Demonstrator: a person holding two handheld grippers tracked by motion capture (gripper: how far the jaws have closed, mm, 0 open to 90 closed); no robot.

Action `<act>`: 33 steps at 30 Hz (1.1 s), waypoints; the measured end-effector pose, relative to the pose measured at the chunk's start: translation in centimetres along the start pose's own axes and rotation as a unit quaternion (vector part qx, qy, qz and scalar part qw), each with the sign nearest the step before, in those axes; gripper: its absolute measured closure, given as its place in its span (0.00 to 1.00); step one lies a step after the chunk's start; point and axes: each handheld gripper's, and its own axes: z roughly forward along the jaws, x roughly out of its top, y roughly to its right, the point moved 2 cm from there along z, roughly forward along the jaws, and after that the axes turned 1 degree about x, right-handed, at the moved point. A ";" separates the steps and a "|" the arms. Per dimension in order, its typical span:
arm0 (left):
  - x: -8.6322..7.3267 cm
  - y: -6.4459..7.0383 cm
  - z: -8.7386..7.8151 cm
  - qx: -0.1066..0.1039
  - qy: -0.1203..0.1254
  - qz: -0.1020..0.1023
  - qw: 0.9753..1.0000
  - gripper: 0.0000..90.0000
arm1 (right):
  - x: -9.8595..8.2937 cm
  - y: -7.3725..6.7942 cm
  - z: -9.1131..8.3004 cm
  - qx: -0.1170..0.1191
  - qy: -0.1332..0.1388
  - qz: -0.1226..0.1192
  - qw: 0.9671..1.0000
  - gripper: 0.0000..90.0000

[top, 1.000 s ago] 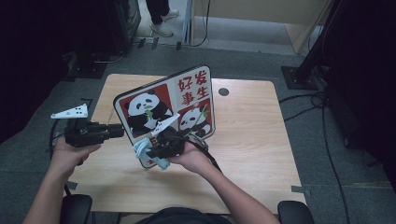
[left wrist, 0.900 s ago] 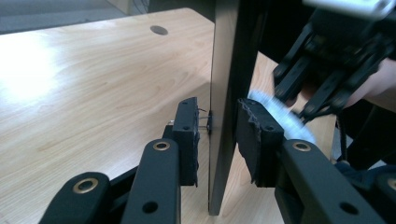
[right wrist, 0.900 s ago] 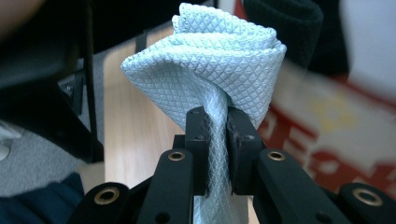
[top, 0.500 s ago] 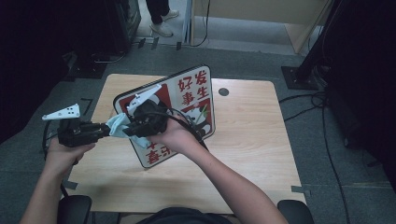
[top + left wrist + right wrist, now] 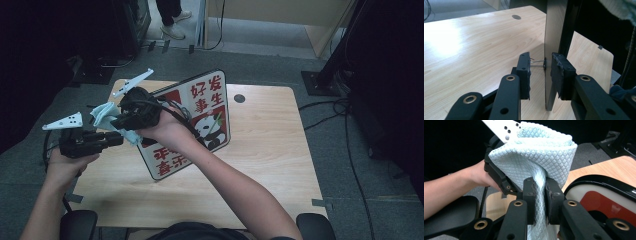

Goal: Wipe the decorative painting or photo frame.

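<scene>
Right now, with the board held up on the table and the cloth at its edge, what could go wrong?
1. The left gripper has its fingers on either side of the panda board's thin edge, with a gap on one side. If the grip is loose, the tilted board may slip or fall on the table.
2. The right gripper pinches only a narrow fold of the blue cloth. Wiping may pull it out.

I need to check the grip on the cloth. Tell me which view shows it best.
The right gripper view: the light blue cloth fills its centre, pinched between the right gripper jaws. The high view shows it small, bunched by the sign. The left gripper view catches a corner at top right.
</scene>
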 end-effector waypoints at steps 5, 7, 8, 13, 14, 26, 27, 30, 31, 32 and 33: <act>-0.1 -0.1 -0.1 0.000 0.003 -0.001 1.000 0.76 | -0.7 0.2 0.5 -0.004 -0.004 0.010 1.000 0.90; -0.1 -0.2 -0.1 0.000 0.003 -0.001 1.000 0.76 | -1.0 0.3 0.5 -0.003 -0.005 0.013 1.000 0.90; -0.1 -0.2 -0.1 0.000 0.003 0.000 1.000 0.76 | -1.2 0.3 0.6 -0.003 -0.006 0.015 1.000 0.90; -0.1 -0.2 -0.1 0.001 0.002 -0.001 1.000 0.76 | -1.8 0.5 0.7 -0.001 -0.007 0.016 1.000 0.90; -0.1 -0.2 -0.1 0.001 0.003 -0.001 1.000 0.75 | -1.9 0.5 0.8 0.000 -0.007 0.018 1.000 0.90; -0.2 -0.3 -0.1 0.006 0.002 0.000 1.000 0.75 | -4.5 0.5 1.7 0.009 -0.020 0.023 0.999 0.90; -0.2 -0.3 -0.1 0.005 0.002 0.000 1.000 0.75 | -4.7 0.5 1.8 0.009 -0.020 0.022 1.000 0.90; -0.2 -0.3 0.0 0.006 -0.001 0.003 1.000 0.75 | -5.3 0.5 2.1 0.010 -0.025 0.025 0.999 0.90; -0.2 -0.4 0.0 0.006 -0.003 0.004 1.000 0.75 | -5.5 0.5 2.2 0.010 -0.026 0.027 0.999 0.90; -0.2 -0.4 0.0 0.007 -0.004 0.005 1.000 0.75 | -5.7 0.5 2.2 0.010 -0.027 0.029 0.999 0.90; -0.2 -0.4 0.0 0.009 -0.005 0.004 1.000 0.75 | -5.9 0.6 2.3 0.011 -0.027 0.028 0.999 0.90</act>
